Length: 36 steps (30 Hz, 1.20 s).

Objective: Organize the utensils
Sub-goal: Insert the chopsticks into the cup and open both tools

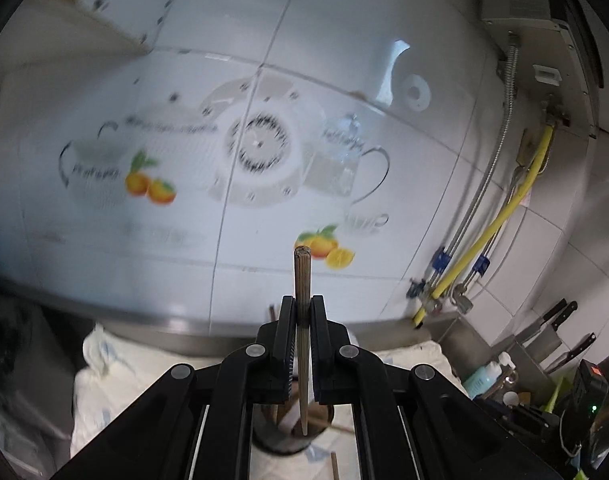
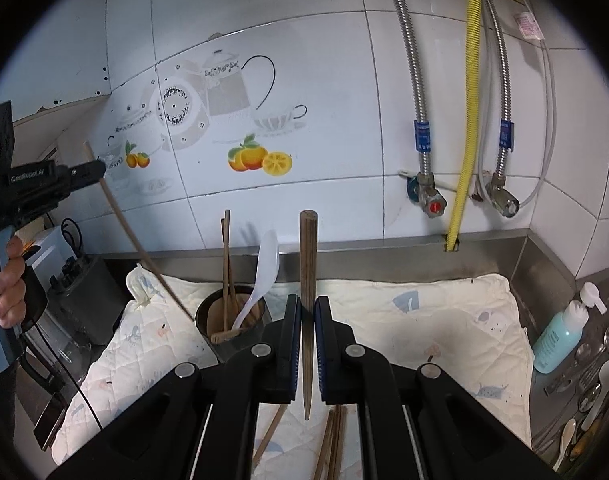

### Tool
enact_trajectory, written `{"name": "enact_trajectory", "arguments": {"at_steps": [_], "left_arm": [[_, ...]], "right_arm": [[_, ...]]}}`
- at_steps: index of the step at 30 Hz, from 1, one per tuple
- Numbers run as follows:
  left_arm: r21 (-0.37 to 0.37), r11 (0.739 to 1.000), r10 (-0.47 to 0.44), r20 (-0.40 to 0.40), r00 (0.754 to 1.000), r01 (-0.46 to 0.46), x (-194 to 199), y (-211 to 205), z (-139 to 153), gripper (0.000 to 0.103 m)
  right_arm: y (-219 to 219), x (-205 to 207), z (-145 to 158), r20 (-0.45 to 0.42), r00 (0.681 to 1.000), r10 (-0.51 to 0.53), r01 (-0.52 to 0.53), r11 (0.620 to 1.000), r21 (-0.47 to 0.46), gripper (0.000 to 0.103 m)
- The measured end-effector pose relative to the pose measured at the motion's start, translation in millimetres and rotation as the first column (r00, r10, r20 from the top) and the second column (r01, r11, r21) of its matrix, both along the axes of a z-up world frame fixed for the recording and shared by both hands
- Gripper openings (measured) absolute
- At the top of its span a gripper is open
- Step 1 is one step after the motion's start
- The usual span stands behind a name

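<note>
My left gripper point(image 1: 303, 312) is shut on a wooden chopstick point(image 1: 302, 280), held upright with its tip over the dark utensil cup point(image 1: 280, 436). In the right wrist view the left gripper point(image 2: 94, 170) holds that chopstick point(image 2: 144, 256) slanting down toward the cup point(image 2: 208, 334), which holds chopsticks point(image 2: 226, 264) and a white spoon point(image 2: 262, 276). My right gripper point(image 2: 307, 308) is shut on another wooden chopstick point(image 2: 307, 256), upright above the white quilted cloth point(image 2: 424, 320). Several loose chopsticks point(image 2: 332, 440) lie on the cloth below it.
A tiled wall point(image 2: 324, 80) with hoses and a yellow pipe point(image 2: 466, 140) stands behind. A blue bottle point(image 2: 558, 340) and a tray of spoons point(image 2: 596, 380) sit at right. A blender point(image 2: 72, 292) stands at left. Knives point(image 1: 556, 332) stand at far right.
</note>
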<state>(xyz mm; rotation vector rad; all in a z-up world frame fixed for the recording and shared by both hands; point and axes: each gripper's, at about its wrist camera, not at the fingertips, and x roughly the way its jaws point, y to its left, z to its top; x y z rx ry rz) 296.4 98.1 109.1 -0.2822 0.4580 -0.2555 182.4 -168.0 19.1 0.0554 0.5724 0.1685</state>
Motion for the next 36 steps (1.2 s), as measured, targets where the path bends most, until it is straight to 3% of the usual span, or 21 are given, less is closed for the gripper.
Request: {"name": "enact_trajectory", "arguments": {"at_steps": [6,15,21,33,36], "left_arm": [[0.043,0.999,0.015,-0.004,1.0,-0.015,26,-9,-17,0.006],[0.053,0.998,-0.007,-0.122,0.992,0.013,62,-7,-82,0.006],[0.083,0.996,-0.015,-0.195,0.981,0.032,73,-10,-114,0.007],[0.075,0.996,-0.02,-0.243,0.97,0.04,71,-3,-125,0.009],[0.071,0.997,-0.017,-0.254,0.967,0.036,70,0,-124,0.015]], "right_arm": [[7,10,14,0.037,0.999,0.007,-0.007,1.0,-0.006,0.009],[27,35,44,0.124,0.992,0.033,-0.035,0.999,0.017,0.009],[50,56,47,0.148,0.986,0.071,-0.077,0.996,0.037,0.009],[79,88,-1,0.014,0.994,0.111,-0.11,0.993,-0.029,0.009],[80,90,-7,-0.015,0.994,0.108,-0.109,0.994,-0.033,0.009]]}}
